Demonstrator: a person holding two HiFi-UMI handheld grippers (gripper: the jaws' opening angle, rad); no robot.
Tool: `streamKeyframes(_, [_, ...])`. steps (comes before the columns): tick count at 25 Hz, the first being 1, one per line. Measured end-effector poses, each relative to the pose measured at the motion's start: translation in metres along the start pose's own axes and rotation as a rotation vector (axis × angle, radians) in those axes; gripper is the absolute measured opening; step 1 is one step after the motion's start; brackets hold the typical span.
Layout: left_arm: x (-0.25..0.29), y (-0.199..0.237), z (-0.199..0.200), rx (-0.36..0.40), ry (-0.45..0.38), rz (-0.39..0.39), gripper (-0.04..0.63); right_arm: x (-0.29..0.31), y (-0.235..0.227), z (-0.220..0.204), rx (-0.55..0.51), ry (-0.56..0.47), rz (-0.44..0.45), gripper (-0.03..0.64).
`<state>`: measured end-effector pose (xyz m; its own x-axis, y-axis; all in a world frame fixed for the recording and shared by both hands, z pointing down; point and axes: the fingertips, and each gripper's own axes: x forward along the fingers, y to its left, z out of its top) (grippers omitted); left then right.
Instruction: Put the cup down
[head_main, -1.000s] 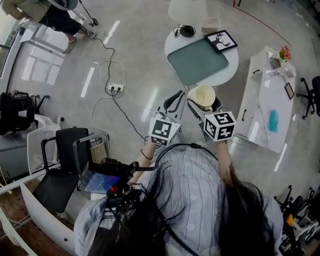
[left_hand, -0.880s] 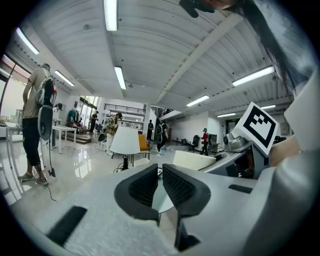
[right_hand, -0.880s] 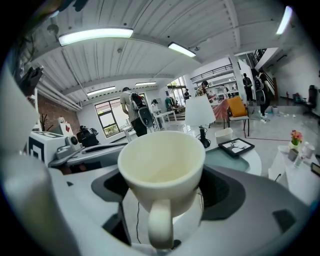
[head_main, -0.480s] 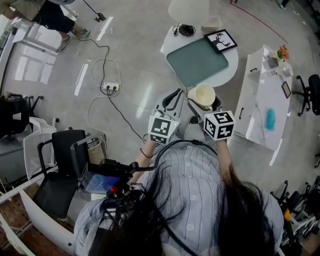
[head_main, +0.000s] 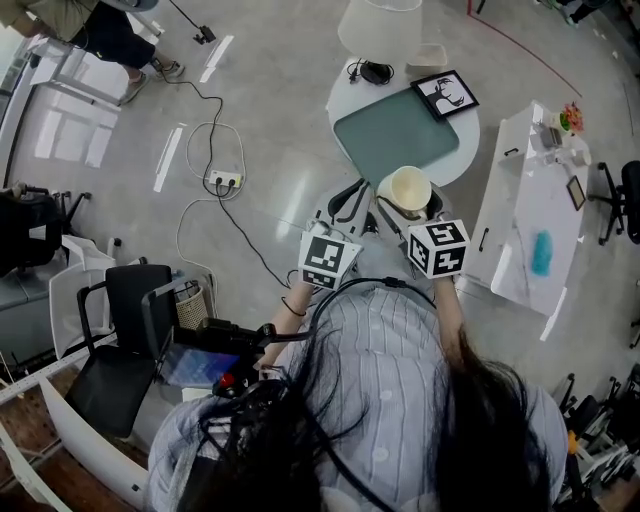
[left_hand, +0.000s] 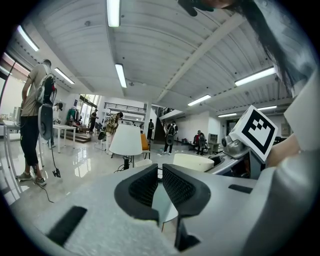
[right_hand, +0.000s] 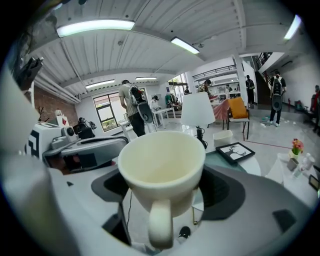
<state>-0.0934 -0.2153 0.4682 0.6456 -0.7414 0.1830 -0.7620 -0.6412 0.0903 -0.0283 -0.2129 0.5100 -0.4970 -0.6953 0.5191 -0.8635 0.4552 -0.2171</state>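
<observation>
The right gripper (head_main: 408, 203) is clamped on a cream cup (head_main: 410, 189), its 2 jaws pressed against opposite sides of the cup's wall. In the right gripper view the cup (right_hand: 161, 167) stands upright and empty, with its handle pointing back toward the camera. It is held in the air, not resting on anything, at the near edge of a round white table (head_main: 462, 138).

The left gripper (head_main: 345, 203) is beside it on the left, apart from the cup. Its jaws are closed to a thin slit with nothing between them, as the left gripper view (left_hand: 161, 184) shows.

On the round table lie a green mat (head_main: 395, 122), a framed picture (head_main: 444, 92) at the far right, a coil of black cable (head_main: 375, 71) and a small pale box (head_main: 428, 54). A white lampshade (head_main: 378, 24) is at its far side.

To the right is a long white table (head_main: 515, 200) with a blue object (head_main: 541, 251) on it. On the floor to the left lies a power strip (head_main: 227, 181) with cables, and a black chair (head_main: 115, 335) is at the near left.
</observation>
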Motion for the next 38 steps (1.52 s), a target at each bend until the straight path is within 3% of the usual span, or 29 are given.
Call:
streamKeyframes(8, [0.042,0.007,0.015,0.028,0.01,-0.01,0.031,0.021,-0.04,0.009,0.0,0.021,-0.005,0.397])
streamKeyframes(14, [0.074,0.016,0.006,0.011,0.05,-0.007,0.031,0.049,-0.07,0.006,0.002,0.04,0.001,0.397])
streamKeyframes(23, [0.116,0.032,-0.002,0.042,0.084,-0.016,0.031,0.097,-0.102,0.003,-0.004,0.045,0.008,0.397])
streamKeyframes(38, [0.155,0.055,-0.039,-0.02,0.159,0.01,0.031,0.18,-0.141,-0.039,-0.089,0.124,0.014,0.397])
